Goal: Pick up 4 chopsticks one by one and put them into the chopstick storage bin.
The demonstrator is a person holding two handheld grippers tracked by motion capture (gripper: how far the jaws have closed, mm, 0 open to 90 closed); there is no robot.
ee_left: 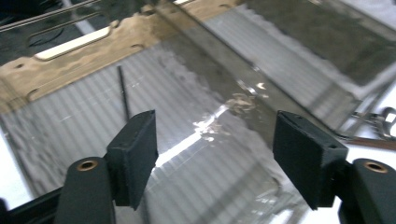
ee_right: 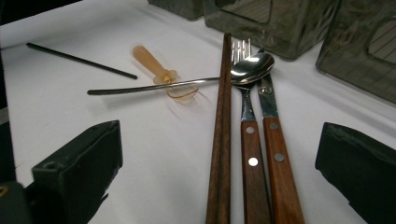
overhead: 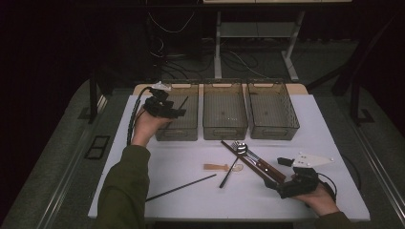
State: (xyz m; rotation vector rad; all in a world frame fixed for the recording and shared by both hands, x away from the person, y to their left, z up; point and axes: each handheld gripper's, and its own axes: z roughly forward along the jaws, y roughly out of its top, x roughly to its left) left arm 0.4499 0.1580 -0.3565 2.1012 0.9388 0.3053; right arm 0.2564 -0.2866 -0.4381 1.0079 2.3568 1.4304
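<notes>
My left hand-held gripper [overhead: 177,113] hangs over the leftmost bin [overhead: 177,129], jaws apart and empty; a black chopstick [ee_left: 123,93] lies inside it. Another black chopstick [overhead: 180,186] sits on the bench [overhead: 191,200]. My right hand-held gripper [overhead: 274,172] is released too, around the wooden-handled cutlery [ee_right: 261,158].

It looks like a lab: a white surface [overhead: 334,124] stands in a dark room, loose cables [overhead: 167,26] trail over the floor behind, and a metal table frame [overhead: 258,33] stands nearby.
</notes>
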